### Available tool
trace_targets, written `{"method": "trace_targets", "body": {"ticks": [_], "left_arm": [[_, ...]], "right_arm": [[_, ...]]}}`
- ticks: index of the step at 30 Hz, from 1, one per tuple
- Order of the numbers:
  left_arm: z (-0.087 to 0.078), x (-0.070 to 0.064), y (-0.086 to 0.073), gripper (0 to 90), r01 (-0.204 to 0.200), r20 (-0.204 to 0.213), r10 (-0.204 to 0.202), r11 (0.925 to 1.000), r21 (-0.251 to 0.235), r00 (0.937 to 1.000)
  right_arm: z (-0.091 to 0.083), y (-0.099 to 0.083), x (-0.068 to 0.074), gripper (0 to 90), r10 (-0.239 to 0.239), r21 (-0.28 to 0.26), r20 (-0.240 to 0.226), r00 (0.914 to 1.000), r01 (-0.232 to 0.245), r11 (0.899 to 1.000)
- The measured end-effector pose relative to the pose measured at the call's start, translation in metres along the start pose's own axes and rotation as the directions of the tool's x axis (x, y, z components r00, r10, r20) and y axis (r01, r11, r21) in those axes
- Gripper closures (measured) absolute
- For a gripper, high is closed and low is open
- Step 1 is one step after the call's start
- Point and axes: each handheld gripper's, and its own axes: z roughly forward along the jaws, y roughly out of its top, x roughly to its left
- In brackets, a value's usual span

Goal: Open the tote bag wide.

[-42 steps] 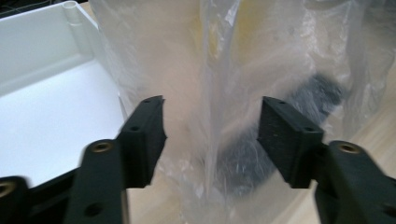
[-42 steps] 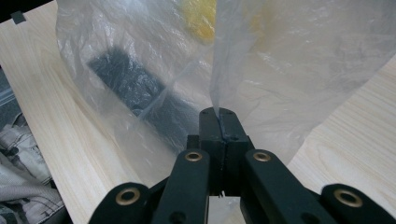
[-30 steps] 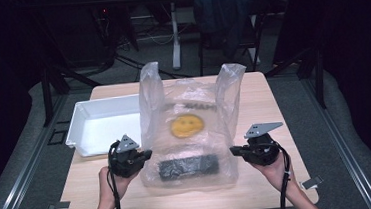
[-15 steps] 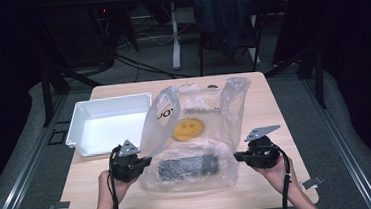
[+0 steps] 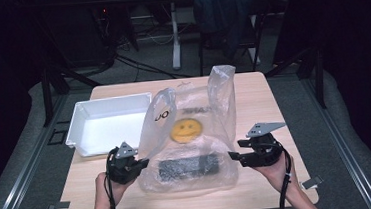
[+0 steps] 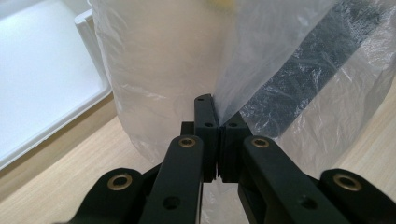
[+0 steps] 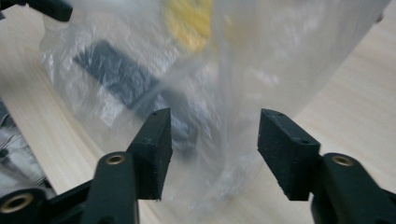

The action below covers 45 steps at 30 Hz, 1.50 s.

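Left fingers (image 6: 218, 135) pinch plastic bag (image 6: 187, 70); right fingers (image 7: 280, 149) spread.

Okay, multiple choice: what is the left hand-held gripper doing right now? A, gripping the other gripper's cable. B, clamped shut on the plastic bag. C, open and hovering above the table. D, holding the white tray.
B: in the left gripper view, the left hand-held gripper has its jaws closed together with a fold of the plastic bag pinched between them.

A plastic bag (image 5: 189, 139) stands mid-counter (image 5: 263, 103) with a flat block (image 5: 188, 167) lying inside it. A tray (image 5: 107, 123) sits just left of the bag. The left gripper (image 5: 140, 164) is at the bag's left edge, the right gripper (image 5: 232, 156) at its right edge.
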Motion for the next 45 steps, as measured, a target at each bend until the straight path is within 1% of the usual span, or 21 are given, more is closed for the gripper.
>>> {"method": "trace_targets", "body": {"ticks": [1,4,6,7,8,10,13,14,20,29,30,32,33,35,36,38,39,40,43,44,45], "left_arm": [[0.000,-0.001,0.000,88.8,-0.004,-0.001,0.004,1.0000,0.000,1.0000],[0.000,-0.002,0.000,88.8,-0.011,-0.001,0.011,0.9999,0.004,0.9999],[0.000,-0.002,0.000,88.7,-0.009,-0.001,0.009,0.9999,0.005,1.0000],[0.000,-0.001,-0.001,88.7,-0.006,-0.001,0.006,1.0000,0.006,1.0000],[0.000,-0.001,-0.001,88.7,-0.005,0.003,0.005,1.0000,0.008,1.0000],[-0.001,0.000,-0.001,88.6,-0.003,-0.001,0.003,1.0000,0.009,1.0000],[-0.003,0.000,-0.002,88.5,-0.004,-0.003,0.004,1.0000,0.007,1.0000],[-0.003,-0.001,-0.002,88.2,0.001,-0.001,-0.001,1.0000,0.004,1.0000],[-0.006,0.001,-0.004,87.9,0.003,0.001,-0.003,1.0000,0.002,1.0000],[-0.004,-0.002,-0.005,87.8,-0.003,0.012,0.003,0.9997,0.025,0.9999],[-0.003,-0.002,-0.006,87.8,0.004,0.017,-0.004,0.9994,0.033,0.9998],[-0.001,-0.001,-0.007,87.6,-0.002,0.016,0.001,0.9989,0.047,0.9999],[0.000,-0.001,-0.007,87.5,0.000,0.011,0.000,0.9990,0.045,0.9999],[0.001,-0.002,-0.007,87.3,0.004,0.008,-0.004,0.9990,0.044,1.0000],[0.001,-0.002,-0.007,87.2,0.003,0.006,-0.004,0.9990,0.045,1.0000],[0.000,-0.003,-0.007,87.1,0.003,0.006,-0.003,0.9991,0.043,1.0000],[0.000,-0.003,-0.007,87.0,0.002,0.006,-0.003,0.9991,0.042,1.0000],[-0.001,-0.002,-0.007,87.0,0.004,0.012,-0.004,0.9990,0.045,0.9999],[0.000,0.000,-0.008,86.3,0.005,0.007,-0.006,0.9989,0.046,1.0000],[-0.001,0.000,-0.008,85.7,0.005,0.007,-0.006,0.9989,0.047,1.0000],[-0.001,0.000,-0.007,84.7,0.004,0.006,-0.004,0.9989,0.047,1.0000]], "right_arm": [[-0.001,0.008,0.005,41.9,-0.018,-0.022,0.009,0.9998,0.018,1.000],[0.002,0.014,0.008,42.4,-0.027,-0.035,0.014,0.9995,0.027,0.999],[0.008,0.018,0.009,52.7,-0.029,-0.033,0.017,0.9994,0.029,0.999],[0.011,0.019,0.008,57.7,-0.027,-0.017,0.022,0.9994,0.028,0.999],[0.019,0.015,0.004,72.2,-0.016,0.009,0.018,0.9997,0.016,1.000],[0.024,0.010,-0.001,82.5,0.011,0.031,-0.002,0.9999,-0.011,0.999],[0.026,0.007,-0.005,89.7,0.032,0.039,-0.013,0.9994,-0.031,0.999],[0.026,0.006,-0.006,90.0,0.042,0.039,-0.020,0.9989,-0.041,0.998],[0.024,0.004,-0.005,90.0,0.034,0.041,-0.035,0.9988,-0.033,0.999],[0.018,0.009,-0.009,89.6,0.038,0.011,-0.028,0.9989,-0.038,0.999],[0.018,0.010,-0.010,86.0,0.044,0.001,-0.028,0.9986,-0.044,0.999],[0.018,0.011,-0.014,65.0,0.069,-0.006,-0.023,0.9973,-0.069,0.998],[0.019,0.012,-0.016,61.2,0.087,-0.006,-0.026,0.9959,-0.087,0.996],[0.023,0.014,-0.020,51.3,0.096,-0.014,-0.021,0.9952,-0.096,0.995],[0.026,0.015,-0.021,50.5,0.101,-0.013,-0.023,0.9946,-0.101,0.995],[0.036,0.018,-0.023,51.3,0.101,0.006,-0.008,0.9948,-0.101,0.995],[0.048,0.019,-0.028,64.9,0.111,0.037,-0.005,0.9938,-0.111,0.993],[0.048,0.019,-0.028,64.9,0.111,0.037,-0.005,0.9938,-0.111,0.993],[0.055,0.016,-0.033,84.9,0.124,0.068,-0.025,0.9920,-0.122,0.990],[0.055,0.015,-0.032,89.1,0.129,0.070,-0.025,0.9913,-0.127,0.989],[0.053,0.015,-0.032,89.9,0.119,0.072,-0.026,0.9925,-0.117,0.991]]}}
